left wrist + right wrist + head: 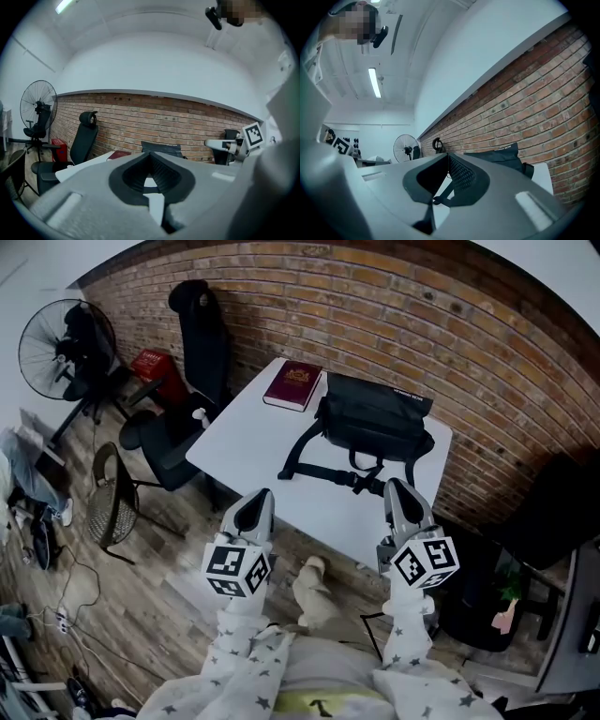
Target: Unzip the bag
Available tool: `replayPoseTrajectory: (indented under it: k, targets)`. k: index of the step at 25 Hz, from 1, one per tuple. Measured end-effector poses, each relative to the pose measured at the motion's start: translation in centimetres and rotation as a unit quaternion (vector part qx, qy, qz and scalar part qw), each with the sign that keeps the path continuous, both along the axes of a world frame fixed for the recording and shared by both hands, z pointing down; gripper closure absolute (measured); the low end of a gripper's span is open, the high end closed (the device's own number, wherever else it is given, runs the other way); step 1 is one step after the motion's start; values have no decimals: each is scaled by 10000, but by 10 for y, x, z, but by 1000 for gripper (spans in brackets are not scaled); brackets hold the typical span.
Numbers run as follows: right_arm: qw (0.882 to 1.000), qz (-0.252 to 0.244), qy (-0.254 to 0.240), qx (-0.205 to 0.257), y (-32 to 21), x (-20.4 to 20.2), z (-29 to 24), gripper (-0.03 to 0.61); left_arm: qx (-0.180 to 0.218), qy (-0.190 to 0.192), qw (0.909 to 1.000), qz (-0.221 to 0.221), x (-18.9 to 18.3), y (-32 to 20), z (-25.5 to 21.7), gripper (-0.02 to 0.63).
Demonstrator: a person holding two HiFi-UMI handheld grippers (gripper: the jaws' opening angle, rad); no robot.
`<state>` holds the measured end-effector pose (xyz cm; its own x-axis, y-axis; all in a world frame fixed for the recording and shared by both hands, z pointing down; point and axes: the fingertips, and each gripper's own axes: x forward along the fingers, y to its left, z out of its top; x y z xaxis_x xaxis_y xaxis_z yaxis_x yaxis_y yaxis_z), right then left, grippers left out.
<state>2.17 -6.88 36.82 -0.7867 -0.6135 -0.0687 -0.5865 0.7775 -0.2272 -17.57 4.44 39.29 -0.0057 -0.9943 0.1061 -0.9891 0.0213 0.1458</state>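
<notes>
Left tongs closed, empty | right tongs narrow, nothing between them | bag lies apparently zipped on table by brick wall, ahead of both tongs | red book beside it | step: approach | next: steady bag, find zipper pull, not visible yet

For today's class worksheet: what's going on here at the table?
A person holds a gripper in each hand, at the near edge of the white table. The left gripper and right gripper are shut and empty. The black bag lies untouched on the table, a dark red book beside it.
</notes>
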Motion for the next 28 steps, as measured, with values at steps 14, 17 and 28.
replayPoseTrajectory:
  k: [14, 17, 28]
  targets:
    - [9979, -9, 211, -618, -105, -74, 40, 505, -461, 220, 9951, 850, -33, -139, 31, 584]
    - [9968, 54, 215, -764, -127, -82, 50, 499, -566, 252, 9932, 985, -38, -164, 39, 577]
    - [9885, -173, 231, -1484, -164, -123, 97, 468, -882, 175, 9862, 1391, -52, -238, 61, 538]
